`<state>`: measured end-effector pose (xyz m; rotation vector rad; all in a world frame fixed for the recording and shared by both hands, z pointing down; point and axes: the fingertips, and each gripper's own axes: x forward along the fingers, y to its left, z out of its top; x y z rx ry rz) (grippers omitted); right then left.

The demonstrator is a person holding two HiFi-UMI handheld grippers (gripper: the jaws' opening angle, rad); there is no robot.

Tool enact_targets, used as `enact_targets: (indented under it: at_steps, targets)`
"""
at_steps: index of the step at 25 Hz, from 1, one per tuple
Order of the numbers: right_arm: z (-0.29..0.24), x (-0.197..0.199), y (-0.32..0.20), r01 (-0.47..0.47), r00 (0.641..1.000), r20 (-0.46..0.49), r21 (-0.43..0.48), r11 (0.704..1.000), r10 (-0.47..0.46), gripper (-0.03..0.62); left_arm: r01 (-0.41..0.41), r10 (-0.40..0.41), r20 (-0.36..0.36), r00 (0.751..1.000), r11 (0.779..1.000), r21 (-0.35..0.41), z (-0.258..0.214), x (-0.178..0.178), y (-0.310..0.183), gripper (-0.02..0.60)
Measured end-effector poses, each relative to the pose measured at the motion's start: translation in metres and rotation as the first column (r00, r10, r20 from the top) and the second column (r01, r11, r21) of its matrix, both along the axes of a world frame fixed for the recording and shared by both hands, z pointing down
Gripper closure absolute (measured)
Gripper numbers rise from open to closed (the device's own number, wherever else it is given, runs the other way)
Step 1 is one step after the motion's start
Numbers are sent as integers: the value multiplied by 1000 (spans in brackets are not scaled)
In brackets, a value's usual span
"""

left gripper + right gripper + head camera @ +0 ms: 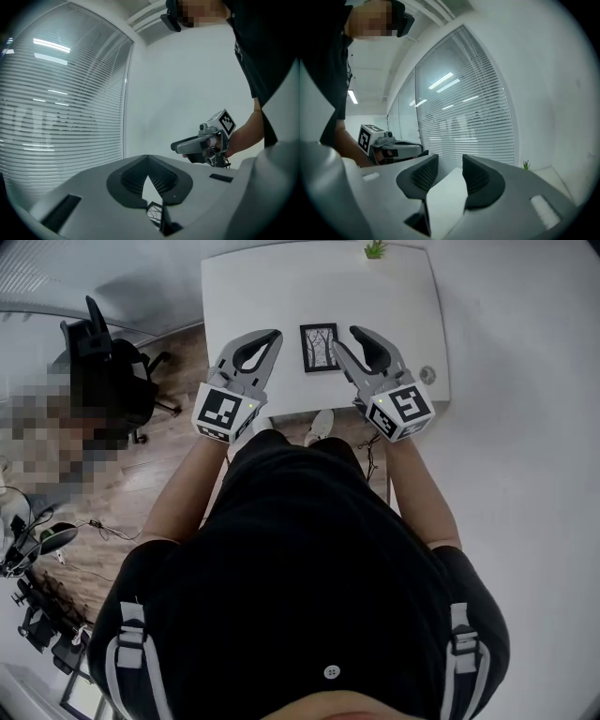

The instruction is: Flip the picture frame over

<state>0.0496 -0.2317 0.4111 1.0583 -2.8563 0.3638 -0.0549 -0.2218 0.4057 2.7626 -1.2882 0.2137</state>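
A small black picture frame (319, 348) with a tree drawing lies face up on the white table (244, 296), near its front edge. Both grippers are held above the table, on either side of the frame and pointing away from the person. My left gripper (276, 334) is shut and empty, its tips touching (148, 157); a sliver of the frame (154, 213) shows below the jaws. My right gripper (343, 337) is open with nothing between the pads (450, 157); only the table top (445, 187) shows through the gap. Each gripper view catches the other gripper: the right (201, 145) and the left (401, 150).
A small green plant (375, 249) stands at the table's far edge, also visible in the right gripper view as the plant (526, 165). A round fitting (427, 374) sits at the table's right front corner. An office chair (112, 362) stands left of the table. Window blinds (56, 122) fill the far wall.
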Motion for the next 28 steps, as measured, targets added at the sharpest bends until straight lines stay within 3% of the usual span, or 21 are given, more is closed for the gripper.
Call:
enact_targets:
  at_steps: [8,15,28]
  targets:
    - [-48,-8,24,34,999,-14,126,991,-32,522,-88,90,-30,995,995,48,-37,17,17,574]
    - [-71,-11,39,44,999,-8,171,984,-43,579,-120,124,-72,990,991,59,-57,30,30,574]
    - [-84,-16,46,71,997,-2,191,979,-72,585,-126,136,-123,983,988,84,-76,34,41,574]
